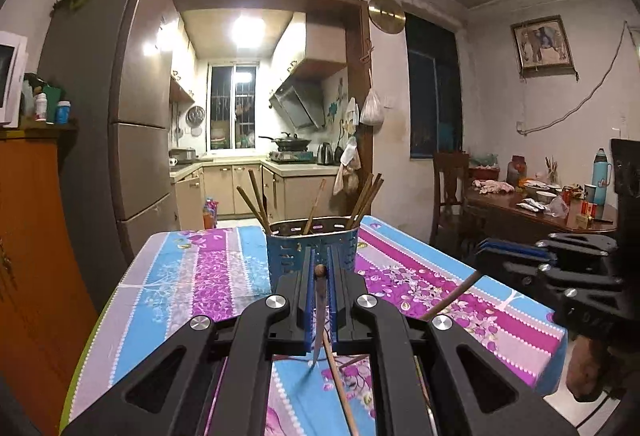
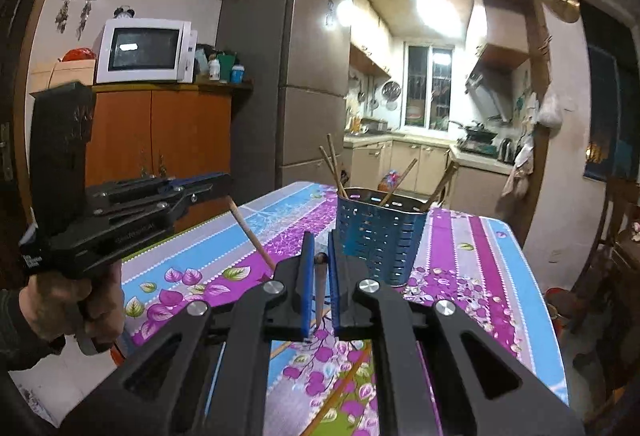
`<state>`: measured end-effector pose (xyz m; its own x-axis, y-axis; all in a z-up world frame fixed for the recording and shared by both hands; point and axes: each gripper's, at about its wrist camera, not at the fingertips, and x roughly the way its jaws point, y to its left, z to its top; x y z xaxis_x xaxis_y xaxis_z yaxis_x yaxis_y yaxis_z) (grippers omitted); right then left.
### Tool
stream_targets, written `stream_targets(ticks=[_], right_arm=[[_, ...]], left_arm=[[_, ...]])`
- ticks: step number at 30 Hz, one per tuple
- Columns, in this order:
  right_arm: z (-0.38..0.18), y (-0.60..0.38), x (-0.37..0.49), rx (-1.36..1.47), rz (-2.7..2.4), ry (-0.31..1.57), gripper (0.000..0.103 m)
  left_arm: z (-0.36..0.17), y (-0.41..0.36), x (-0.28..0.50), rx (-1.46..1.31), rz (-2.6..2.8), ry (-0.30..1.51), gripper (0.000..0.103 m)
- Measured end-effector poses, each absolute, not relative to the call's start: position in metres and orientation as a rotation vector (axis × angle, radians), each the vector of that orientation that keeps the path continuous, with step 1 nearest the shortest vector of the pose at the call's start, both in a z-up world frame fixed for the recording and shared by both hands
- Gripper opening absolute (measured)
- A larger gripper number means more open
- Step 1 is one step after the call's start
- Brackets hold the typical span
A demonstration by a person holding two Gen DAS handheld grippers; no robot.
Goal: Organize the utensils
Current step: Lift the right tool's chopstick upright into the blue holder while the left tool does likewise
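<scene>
Above the floral table point(image 1: 192, 276), left gripper point(image 1: 319, 272) and right gripper point(image 2: 320, 264) each pinch one chopstick point(image 1: 320, 312) near its top; light, stiff, slippery. Blue holder point(image 1: 313, 248) just ahead.

The utensil holder point(image 1: 313, 248) stands on the worktop point(image 1: 192, 276), chopsticks point(image 1: 256, 197) in it; the refrigerator point(image 1: 120, 115) stands behind, left.

Item one: blue perforated utensil holder point(image 1: 313, 248), upright on the floral cloth at my twelve o'clock, several brown chopsticks point(image 1: 256, 200) fanning from its rim. Item two: one chopstick point(image 1: 320, 310) I hold clamped in the left jaws, tip slanting down toward six. Item three: another chopstick point(image 2: 319, 286) pinched in the right.
</scene>
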<state>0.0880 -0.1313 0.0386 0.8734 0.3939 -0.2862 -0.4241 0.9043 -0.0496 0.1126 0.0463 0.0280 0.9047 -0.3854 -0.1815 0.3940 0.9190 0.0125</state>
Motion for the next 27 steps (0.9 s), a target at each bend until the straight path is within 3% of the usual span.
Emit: stream_targets(ticks=[27], right_arm=[[0.109, -0.143, 0.151, -0.106, 0.462, 0.310, 0.005]], left_arm=[[0.094, 0.035, 0.149, 0.058, -0.453, 0.236, 0.007]])
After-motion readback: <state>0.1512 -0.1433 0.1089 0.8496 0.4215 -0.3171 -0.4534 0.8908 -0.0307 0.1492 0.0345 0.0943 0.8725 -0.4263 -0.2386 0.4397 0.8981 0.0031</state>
